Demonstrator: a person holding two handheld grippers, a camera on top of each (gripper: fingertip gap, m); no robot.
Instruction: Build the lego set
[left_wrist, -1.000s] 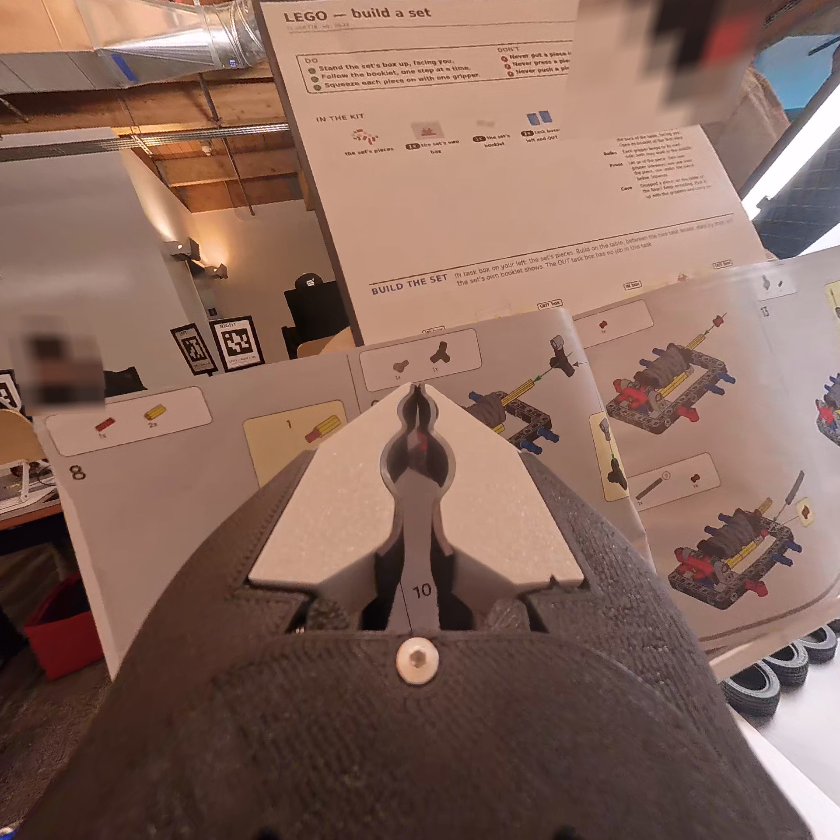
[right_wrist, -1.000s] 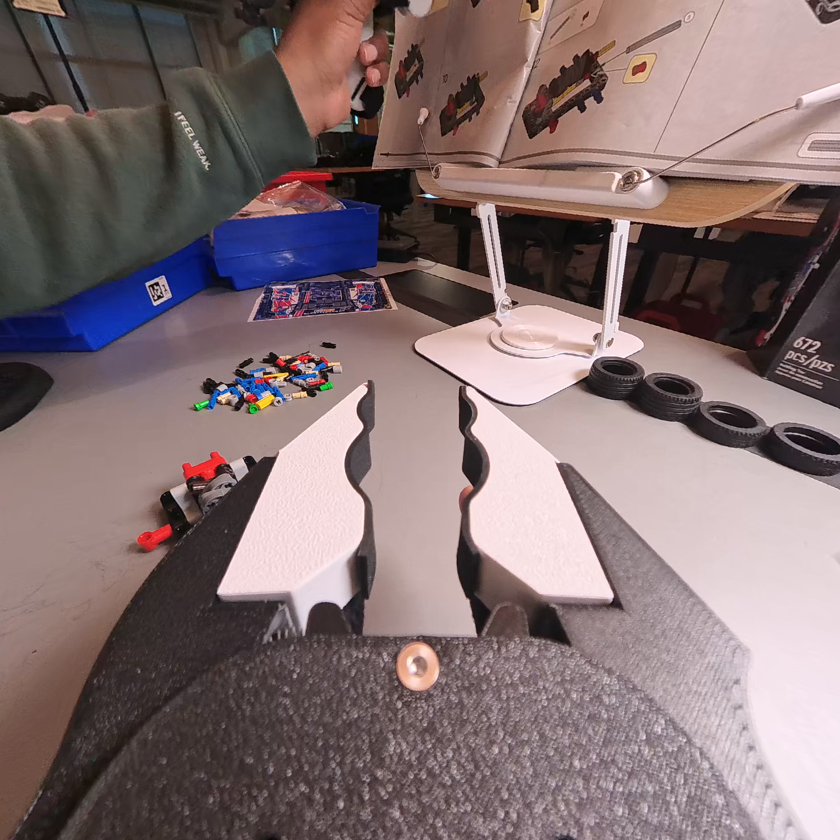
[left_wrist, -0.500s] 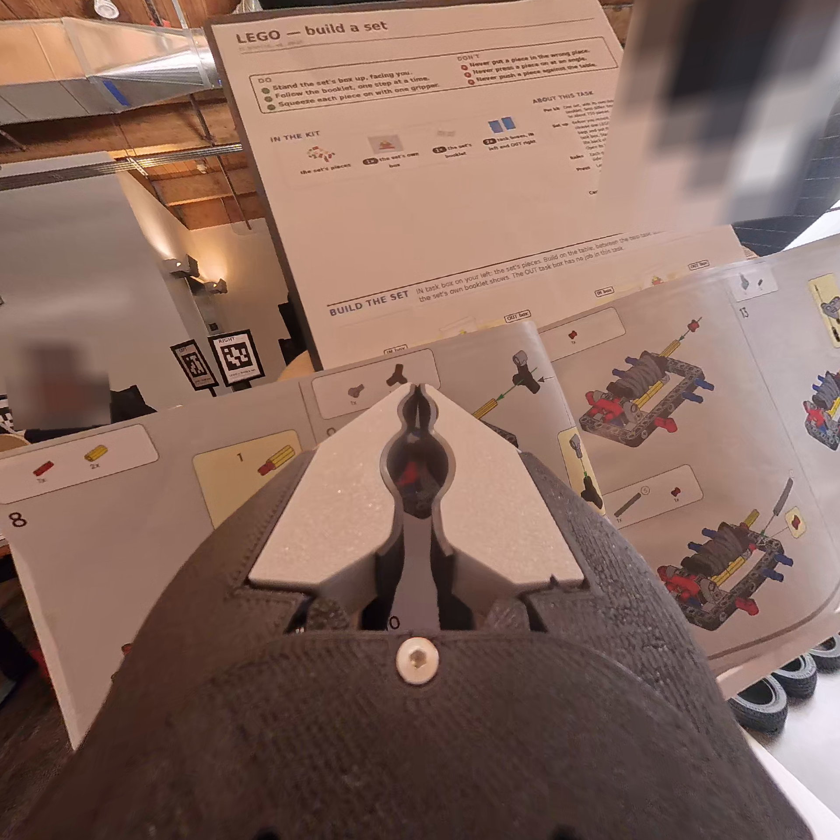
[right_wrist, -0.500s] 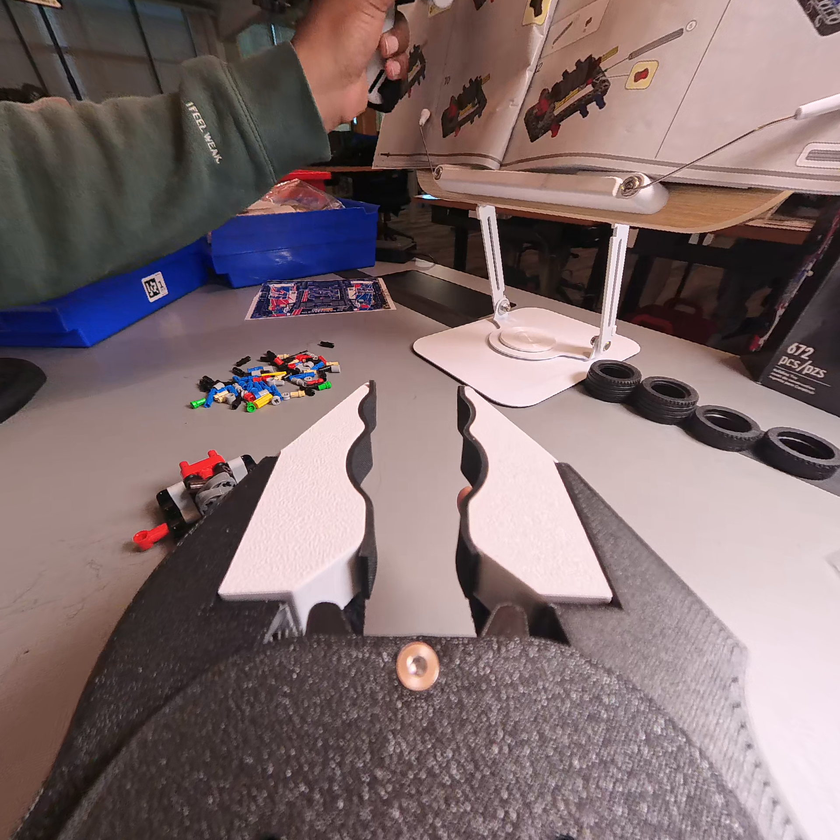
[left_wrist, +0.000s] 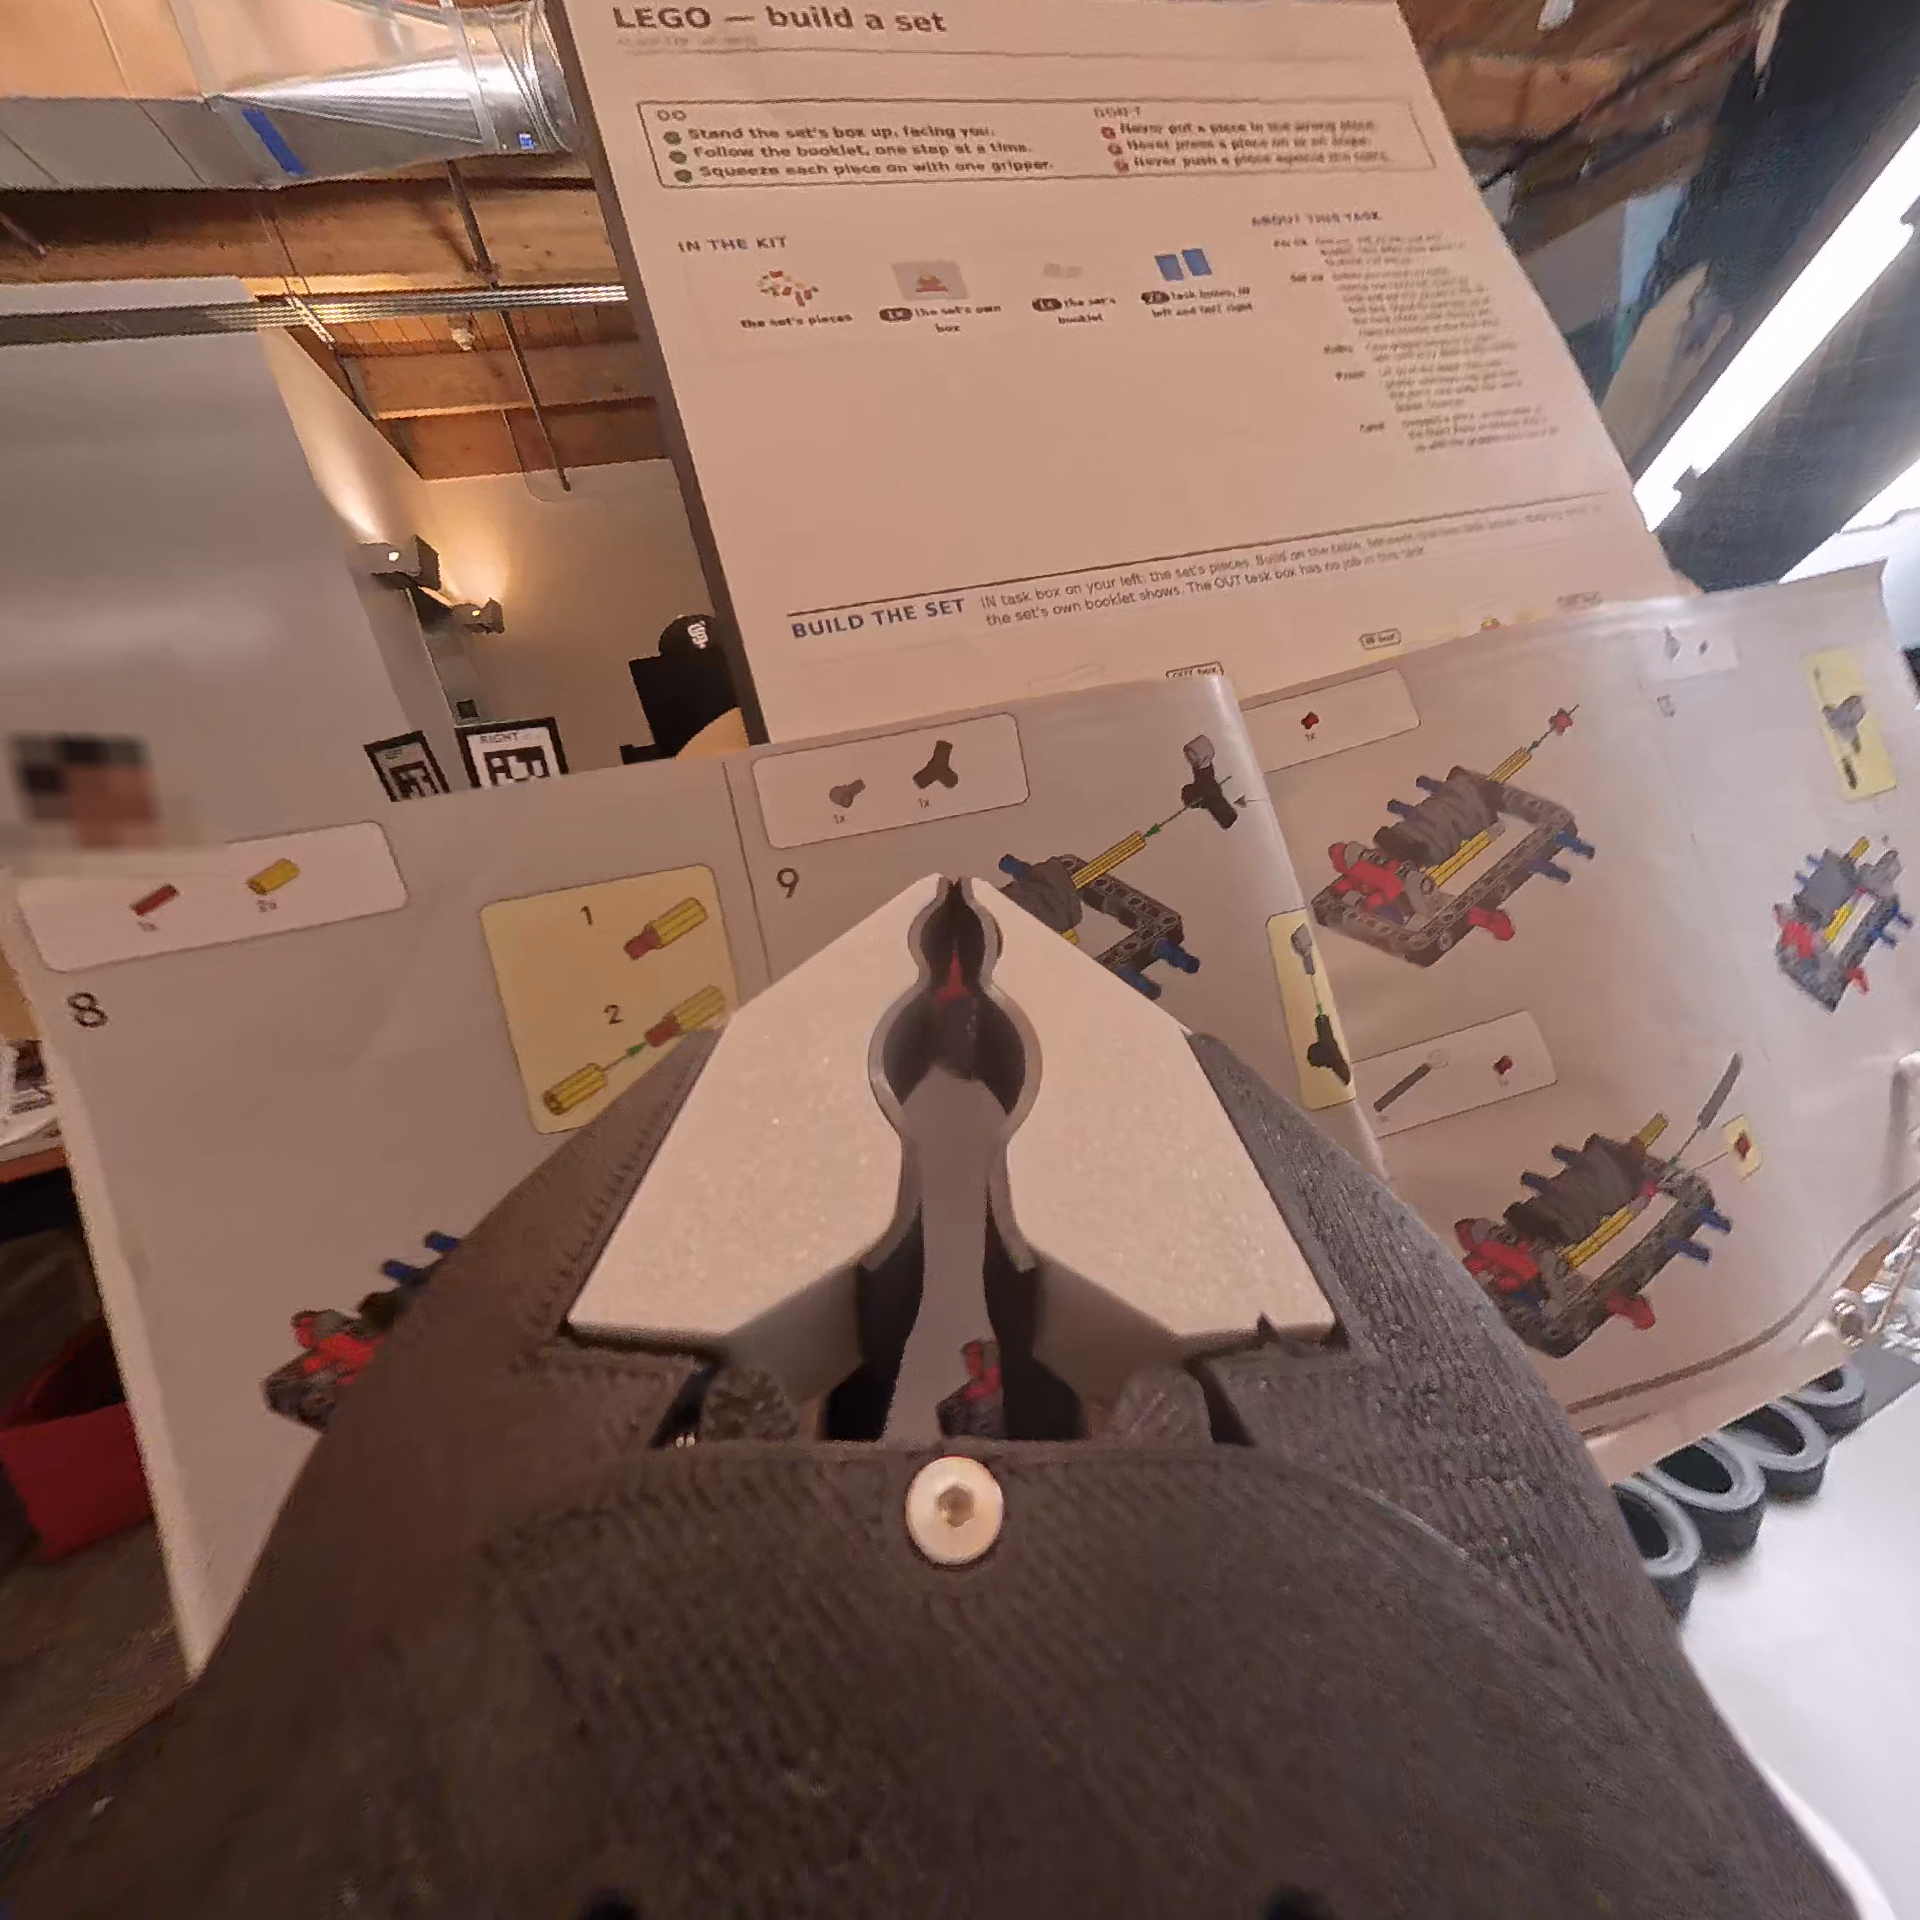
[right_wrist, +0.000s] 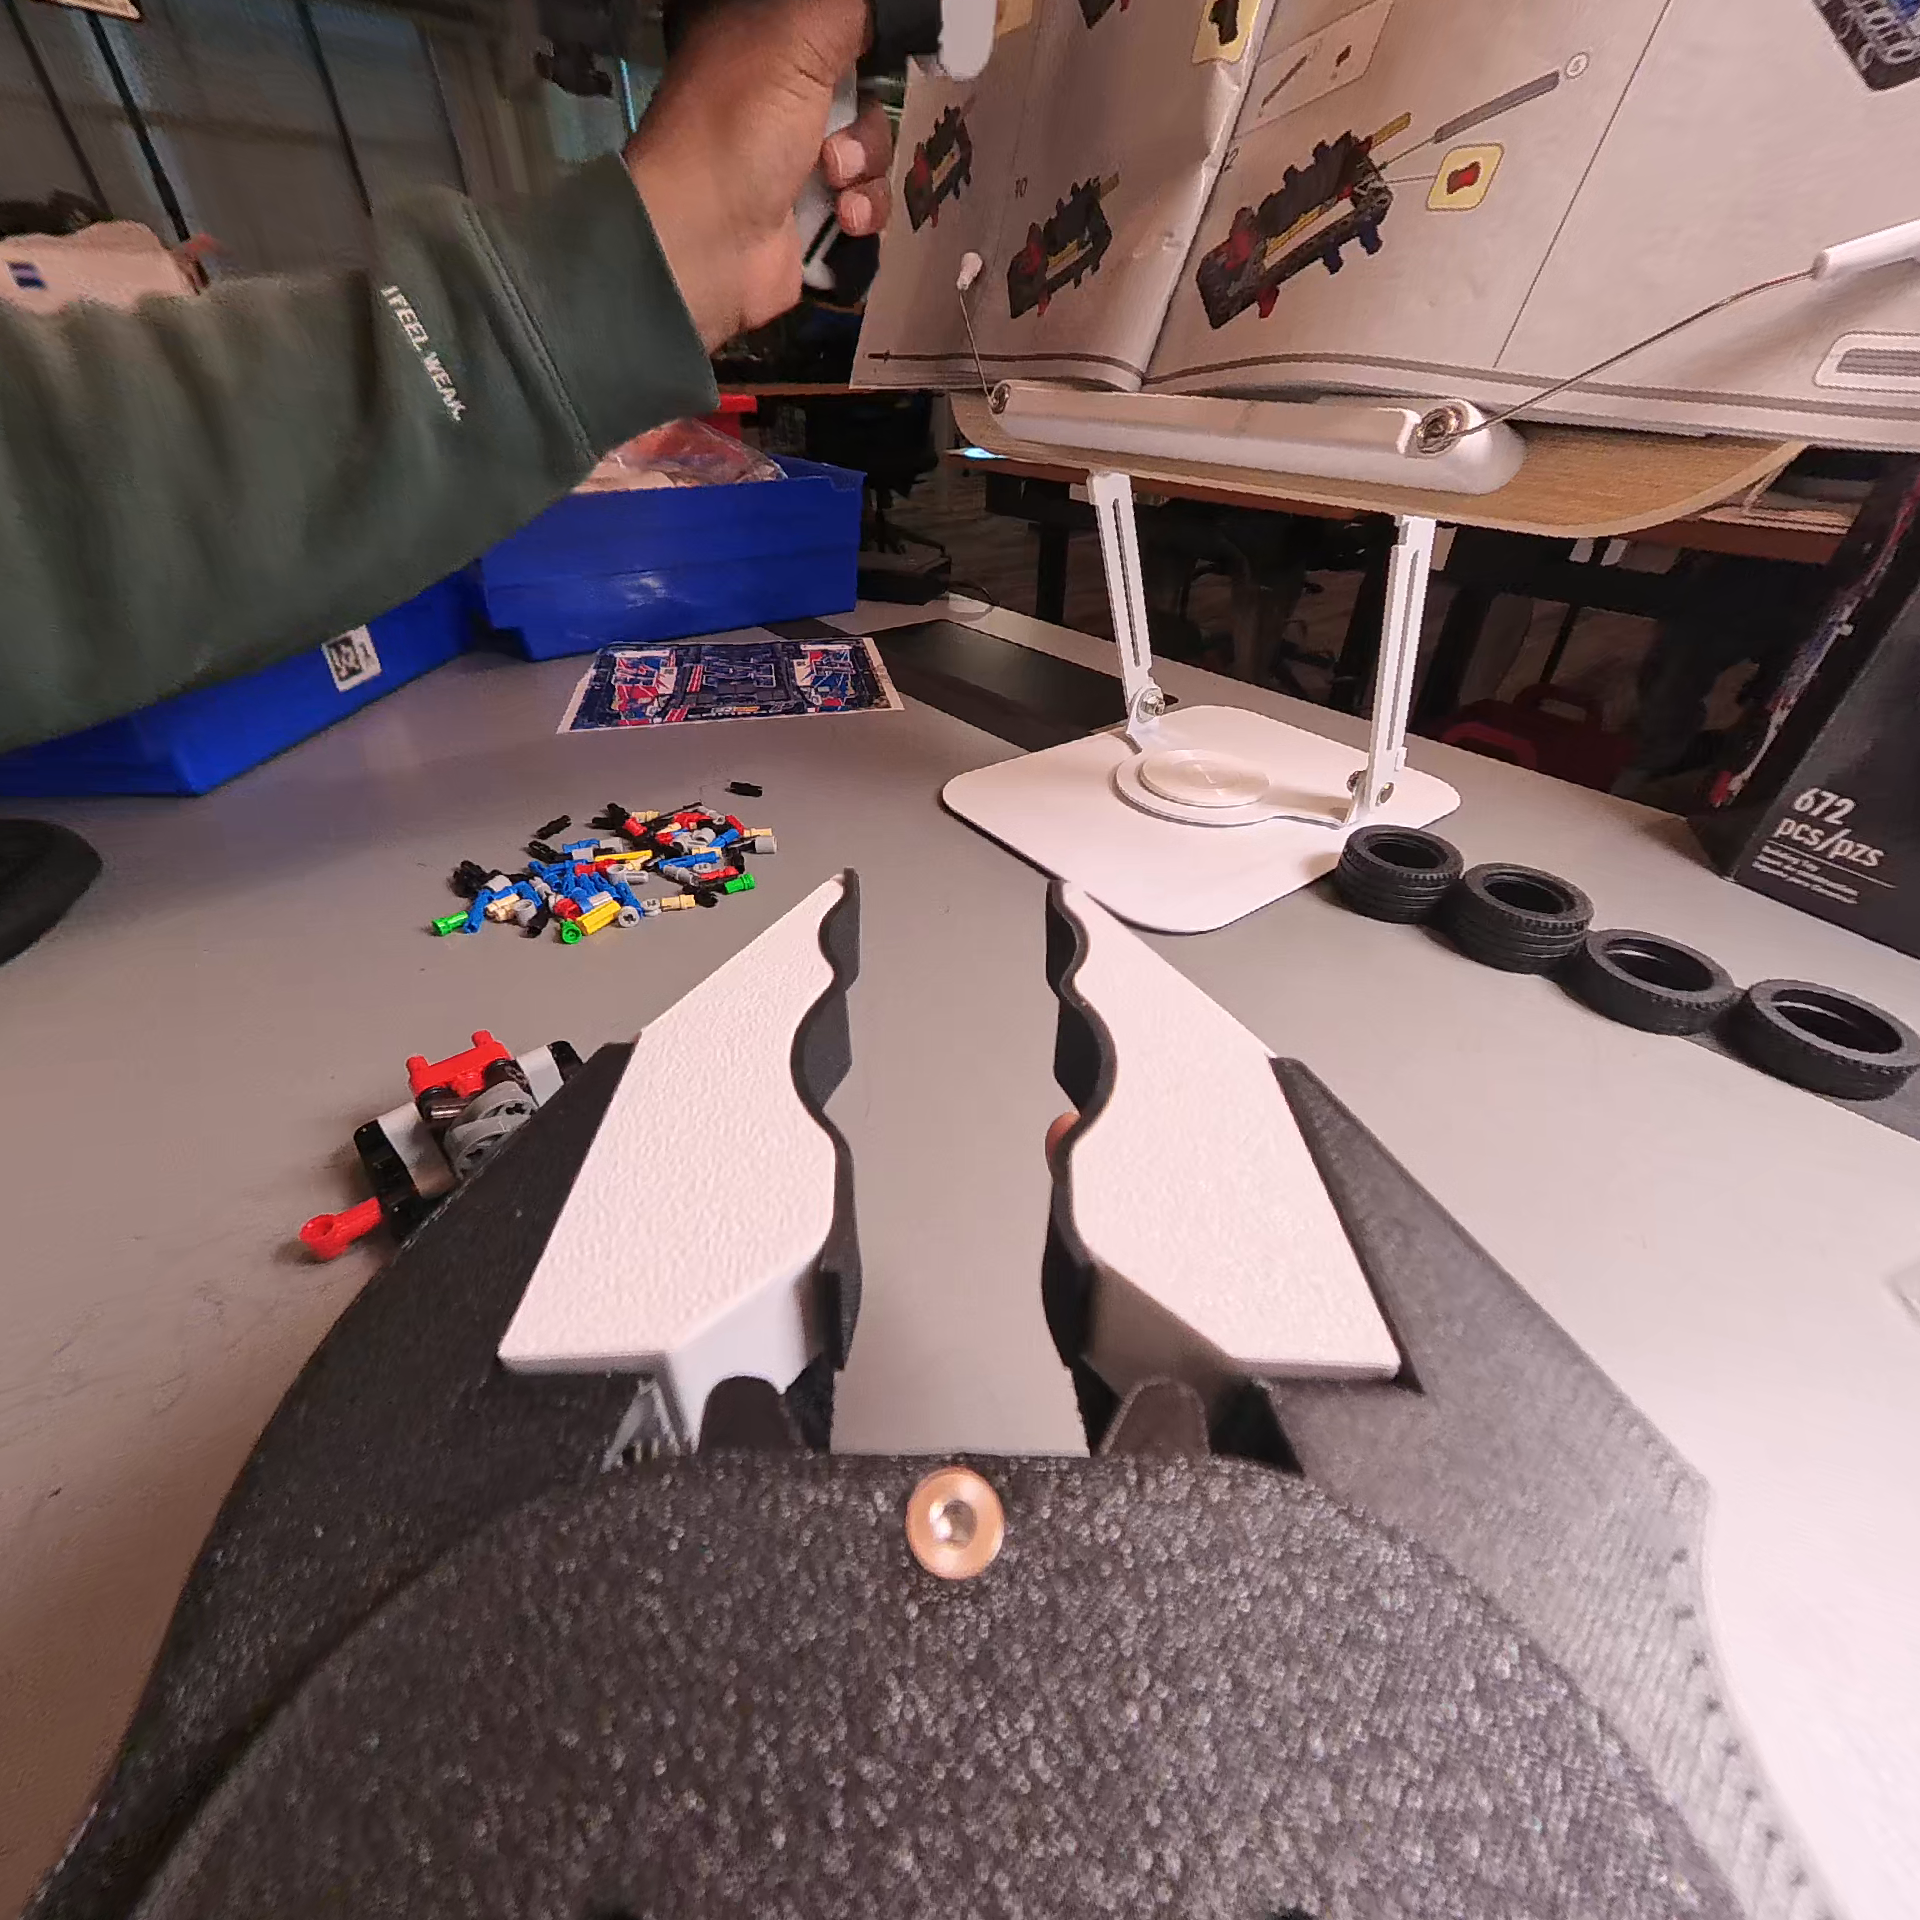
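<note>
My left gripper (left_wrist: 956, 883) is shut, raised in front of the open instruction booklet (left_wrist: 312, 1039), its tips against the left-hand page. I cannot tell whether it pinches paper. In the right wrist view a hand (right_wrist: 748, 187) in a green sleeve holds it at the booklet's (right_wrist: 1299, 208) top left. My right gripper (right_wrist: 951, 894) is open and empty, low over the grey table (right_wrist: 208, 1039). A partly built black, grey and red assembly (right_wrist: 457, 1112) lies just left of it. A pile of small loose pieces (right_wrist: 613, 862) lies further ahead on the left.
The booklet rests on a white stand (right_wrist: 1205, 821). Several black tyres (right_wrist: 1517, 914) sit in a row to its right, beside a dark set box (right_wrist: 1829, 790). Blue bins (right_wrist: 665, 561) and a sticker sheet (right_wrist: 727, 686) are at the back left. A printed task sheet (left_wrist: 1039, 416) stands behind the booklet.
The hand with my left gripper has moved up and right along the booklet's top edge, and the left-hand page now fills more of its view. My right gripper has barely moved and stays open.
</note>
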